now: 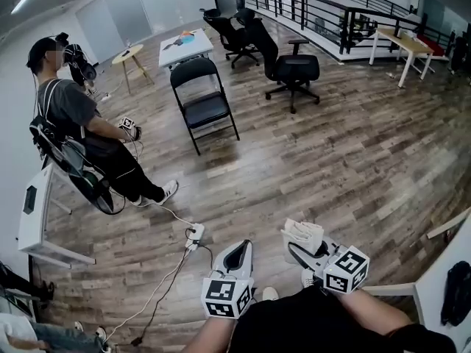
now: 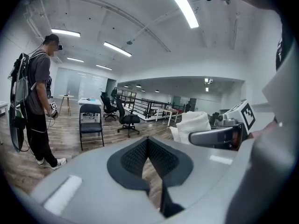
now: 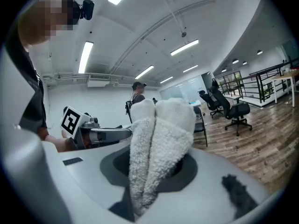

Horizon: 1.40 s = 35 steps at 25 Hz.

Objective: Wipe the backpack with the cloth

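Cloth (image 3: 159,139), seemingly soft and light, sat pinched by its fold in right tool (image 1: 303,250); left tool (image 2: 148,141) was pressed together, empty.

Cloth (image 1: 302,235): white, fluffy terry, folded over into a thick bundle of two rounded lobes. Clamped between the jaws of the right gripper (image 1: 298,253), near, right of centre. Folded end stands proud past the jaw tips; lower part pinched narrow between the pads. Held in the air above the wood floor, touching nothing else.

Backpack (image 1: 458,293): black, soft, slumped shape at the near right edge, on a white table (image 1: 434,282). Partly cut by the frame; details too small to make out. Well apart from the cloth.
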Available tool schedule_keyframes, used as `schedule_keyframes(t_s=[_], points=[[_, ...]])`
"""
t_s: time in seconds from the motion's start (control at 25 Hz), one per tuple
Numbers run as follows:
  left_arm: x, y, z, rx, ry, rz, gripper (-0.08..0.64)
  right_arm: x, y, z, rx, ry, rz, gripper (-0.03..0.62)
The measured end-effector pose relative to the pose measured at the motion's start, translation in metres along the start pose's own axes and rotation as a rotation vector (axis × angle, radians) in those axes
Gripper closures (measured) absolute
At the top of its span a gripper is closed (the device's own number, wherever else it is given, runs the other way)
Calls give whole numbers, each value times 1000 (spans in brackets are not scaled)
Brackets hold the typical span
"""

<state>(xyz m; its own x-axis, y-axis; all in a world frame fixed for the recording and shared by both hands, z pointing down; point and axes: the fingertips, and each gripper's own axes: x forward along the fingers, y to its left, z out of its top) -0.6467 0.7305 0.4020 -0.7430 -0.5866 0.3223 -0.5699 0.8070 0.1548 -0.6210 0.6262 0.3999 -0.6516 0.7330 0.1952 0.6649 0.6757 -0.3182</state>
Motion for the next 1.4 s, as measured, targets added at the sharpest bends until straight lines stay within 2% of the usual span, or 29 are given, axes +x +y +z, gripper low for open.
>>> schedule_keyframes(t_s=[0.44,0.76,1.08,1.4], points=[[3,-17,-9,45,17,-118,552,-19,8,-12,13,-15,-102,507],[16,-47,-7,78,21,-201,552,-52,0,-13,25,-48,-190,508],[24,-108,-15,109,35,-284,552,-115,-1,-24,38,-74,-270,508],[6,-189,-36,123,46,-351,552,-195,19,-49,57,-92,-332,508]])
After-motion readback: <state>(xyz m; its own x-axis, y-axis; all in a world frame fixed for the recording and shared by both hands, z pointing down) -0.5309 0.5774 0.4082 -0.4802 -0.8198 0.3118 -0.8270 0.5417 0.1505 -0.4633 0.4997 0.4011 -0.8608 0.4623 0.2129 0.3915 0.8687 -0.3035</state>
